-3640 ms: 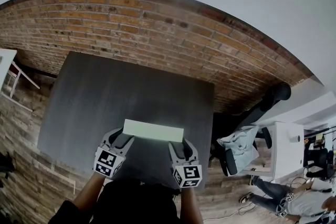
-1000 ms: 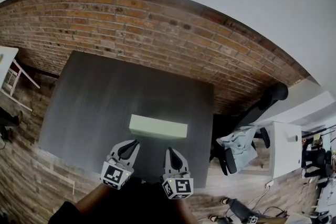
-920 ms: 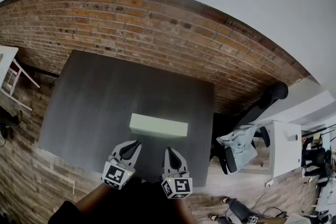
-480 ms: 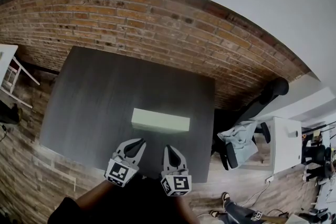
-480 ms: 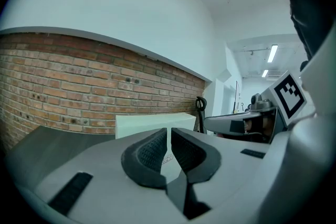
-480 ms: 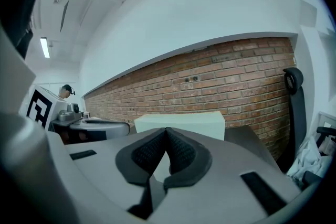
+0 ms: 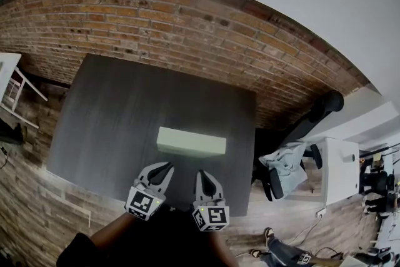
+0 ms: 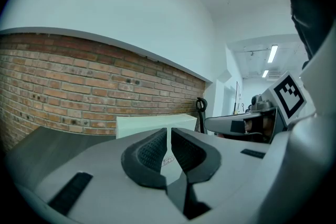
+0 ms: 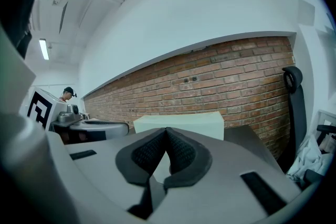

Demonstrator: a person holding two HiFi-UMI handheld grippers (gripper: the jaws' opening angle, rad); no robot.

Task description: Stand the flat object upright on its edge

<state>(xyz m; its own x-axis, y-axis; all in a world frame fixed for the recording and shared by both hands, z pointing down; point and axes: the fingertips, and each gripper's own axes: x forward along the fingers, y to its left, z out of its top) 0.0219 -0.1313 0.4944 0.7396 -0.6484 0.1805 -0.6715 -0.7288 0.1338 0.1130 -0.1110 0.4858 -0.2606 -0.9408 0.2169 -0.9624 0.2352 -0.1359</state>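
Backed off from the ends of the pale block [image 7: 191, 141], the left gripper [image 7: 167, 166] and right gripper [image 7: 201, 173] hover at the dark table's [image 7: 119, 103] near edge, jaws closed on nothing. At their 12 o'clock, apart from both, the block stands on its long edge mid-table. A brick wall [image 7: 187, 22] lies beyond.
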